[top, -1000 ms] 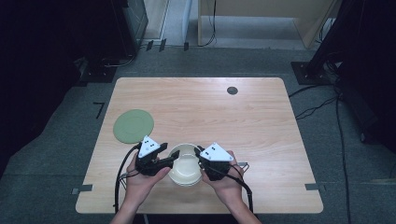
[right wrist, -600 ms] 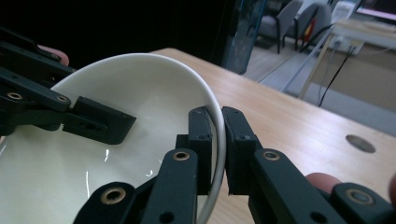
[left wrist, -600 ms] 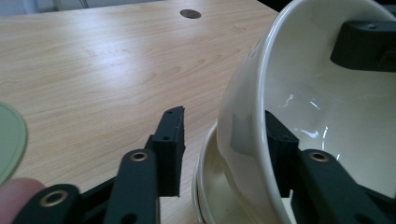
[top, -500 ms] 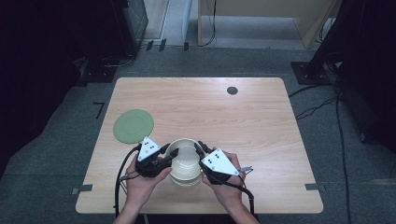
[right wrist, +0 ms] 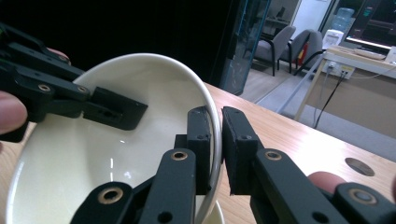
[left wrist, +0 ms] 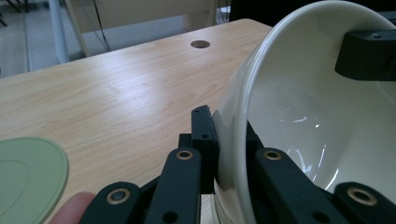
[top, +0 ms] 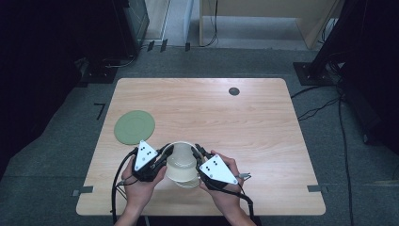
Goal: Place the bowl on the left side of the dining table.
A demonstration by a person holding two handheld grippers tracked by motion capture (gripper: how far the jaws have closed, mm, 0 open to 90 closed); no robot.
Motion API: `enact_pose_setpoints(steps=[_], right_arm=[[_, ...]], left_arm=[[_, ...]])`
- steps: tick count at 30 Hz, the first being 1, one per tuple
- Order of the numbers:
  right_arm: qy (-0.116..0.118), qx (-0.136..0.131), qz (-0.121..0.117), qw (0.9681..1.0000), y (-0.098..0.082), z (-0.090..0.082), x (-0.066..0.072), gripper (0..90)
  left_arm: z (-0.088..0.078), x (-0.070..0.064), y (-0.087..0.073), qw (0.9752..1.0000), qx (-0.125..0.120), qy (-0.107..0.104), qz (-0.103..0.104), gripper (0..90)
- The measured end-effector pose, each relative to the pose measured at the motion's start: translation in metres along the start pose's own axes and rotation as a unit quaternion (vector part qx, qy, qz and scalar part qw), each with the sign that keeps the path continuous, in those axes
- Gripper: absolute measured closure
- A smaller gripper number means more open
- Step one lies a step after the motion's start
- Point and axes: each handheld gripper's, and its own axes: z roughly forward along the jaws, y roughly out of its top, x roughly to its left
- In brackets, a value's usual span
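Note:
A cream bowl (top: 181, 163) hangs tilted over the near middle of the wooden table (top: 221, 113), with both grippers holding it. My left gripper (top: 165, 153) is shut on its left rim, one jaw inside and one outside, seen close in the left gripper view (left wrist: 224, 128) against the bowl (left wrist: 308, 116). My right gripper (top: 196, 153) is shut on the opposite rim (right wrist: 215, 122), and the bowl's glossy inside (right wrist: 93, 154) faces that camera. A second pale rim (top: 190, 182) peeks out just under the bowl.
A flat green plate (top: 134, 126) lies on the table to the left of my left hand, also seen as the plate (left wrist: 25, 179) in the left gripper view. A small dark round hole (top: 234, 91) sits at the table's far right side. Chairs and desks (right wrist: 299, 42) stand beyond.
The bowl has come up off the table and tipped between the two grippers. Both hands have shifted slightly, the right one nearer to me.

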Motion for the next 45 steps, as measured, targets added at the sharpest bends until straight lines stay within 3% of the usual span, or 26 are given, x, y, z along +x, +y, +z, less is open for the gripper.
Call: enact_pose_setpoints(steps=[2,3,6,8,10,13,15,18,28,41,45], right_arm=[[0.003,-0.001,0.002,1.0000,0.001,0.000,-0.001,82.2],[0.013,-0.006,0.014,0.9998,0.003,-0.001,-0.003,79.1],[0.032,-0.015,0.039,0.9986,0.006,-0.004,-0.010,61.6],[0.029,-0.017,0.055,0.9979,0.009,-0.005,-0.016,48.8],[0.029,-0.018,0.071,0.9969,0.011,-0.006,-0.022,40.5],[0.050,-0.014,0.095,0.9941,0.014,-0.008,-0.032,31.6],[0.056,-0.018,0.102,0.9930,0.015,-0.009,-0.035,29.8],[0.070,-0.021,0.134,0.9882,0.015,-0.010,-0.042,27.2],[0.043,-0.021,0.137,0.9894,0.015,-0.017,-0.063,24.5],[0.010,0.002,0.152,0.9883,0.001,-0.019,-0.090,19.1],[-0.012,0.014,0.149,0.9886,-0.006,-0.019,-0.098,16.9]], left_arm=[[-0.001,0.001,0.000,1.0000,-0.001,-0.001,-0.005,84.7],[-0.001,0.002,0.000,1.0000,-0.001,0.002,-0.005,84.8],[-0.003,0.007,0.000,0.9999,-0.003,0.009,-0.011,84.8],[-0.005,0.011,0.000,0.9997,-0.006,0.007,-0.022,84.7],[-0.007,0.015,0.001,0.9994,-0.011,0.005,-0.032,84.8],[-0.009,0.019,0.001,0.9991,-0.014,0.008,-0.038,84.7],[-0.010,0.022,0.001,0.9990,-0.015,0.012,-0.041,84.7],[-0.013,0.027,0.001,0.9984,-0.020,0.013,-0.050,84.7],[-0.020,0.042,0.000,0.9970,-0.029,0.026,-0.067,84.7],[-0.030,0.064,-0.002,0.9941,-0.037,0.052,-0.088,84.7],[-0.032,0.071,-0.004,0.9931,-0.037,0.060,-0.093,84.7]])
